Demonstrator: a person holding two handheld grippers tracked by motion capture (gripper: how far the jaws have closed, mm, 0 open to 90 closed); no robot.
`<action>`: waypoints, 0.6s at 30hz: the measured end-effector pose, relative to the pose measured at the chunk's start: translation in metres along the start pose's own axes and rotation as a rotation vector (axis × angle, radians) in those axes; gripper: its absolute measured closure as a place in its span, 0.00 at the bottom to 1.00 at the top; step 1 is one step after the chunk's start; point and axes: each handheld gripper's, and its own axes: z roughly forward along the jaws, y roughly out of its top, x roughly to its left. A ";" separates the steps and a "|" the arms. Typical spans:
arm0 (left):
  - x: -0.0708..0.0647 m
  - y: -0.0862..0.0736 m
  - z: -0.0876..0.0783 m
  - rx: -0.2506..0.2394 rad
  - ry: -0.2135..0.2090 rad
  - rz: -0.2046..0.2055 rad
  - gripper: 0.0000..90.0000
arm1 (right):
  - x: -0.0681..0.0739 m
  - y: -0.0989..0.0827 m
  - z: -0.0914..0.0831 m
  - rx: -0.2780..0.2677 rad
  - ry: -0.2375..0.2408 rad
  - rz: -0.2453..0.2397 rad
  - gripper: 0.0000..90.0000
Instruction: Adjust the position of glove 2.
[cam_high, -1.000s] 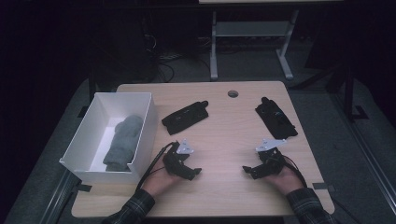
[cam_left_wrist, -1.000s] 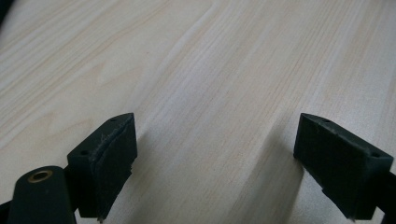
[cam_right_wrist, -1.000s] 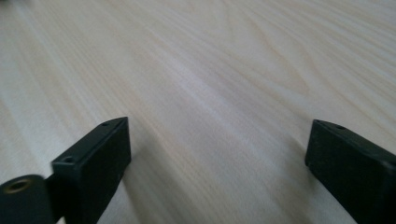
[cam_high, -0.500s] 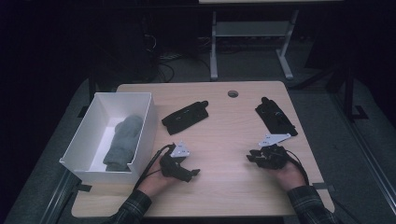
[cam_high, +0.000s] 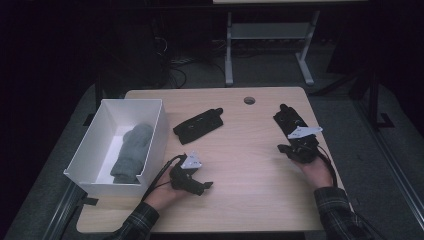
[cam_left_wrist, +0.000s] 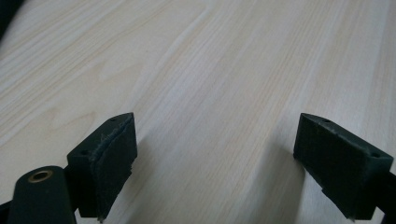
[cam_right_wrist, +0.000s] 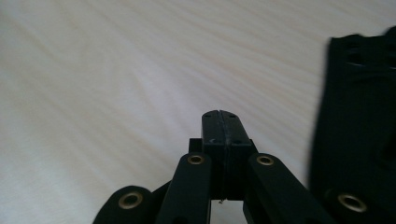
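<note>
Two tools are hovering over the worktop (cam_high: 250, 150): right tool (cam_high: 285, 148), just closing empty beside the black holster (cam_high: 290, 120), left tool (cam_high: 207, 186) gaping.

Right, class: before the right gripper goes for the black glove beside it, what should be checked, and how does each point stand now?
1. Right gripper jaws open for a grasp: not ok, they have just closed, pads together with nothing between.
2. Right black glove lying free on the table: ok.
3. Right gripper lined up on that glove: not ok, the glove sits off to one side in the right gripper view.
4. Left gripper open and empty: ok.
5. White box has spare room beside the grey glove: ok.
</note>
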 end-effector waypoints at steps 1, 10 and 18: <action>0.000 -0.001 -0.001 0.000 0.002 -0.005 0.14 | -0.004 0.000 -0.001 -0.005 -0.013 0.015 1.00; 0.000 -0.002 -0.001 -0.004 0.001 -0.004 0.14 | -0.039 -0.013 -0.003 0.012 -0.091 0.077 1.00; 0.000 -0.002 -0.001 -0.004 0.001 -0.005 0.14 | -0.065 -0.025 -0.007 0.027 -0.144 0.137 1.00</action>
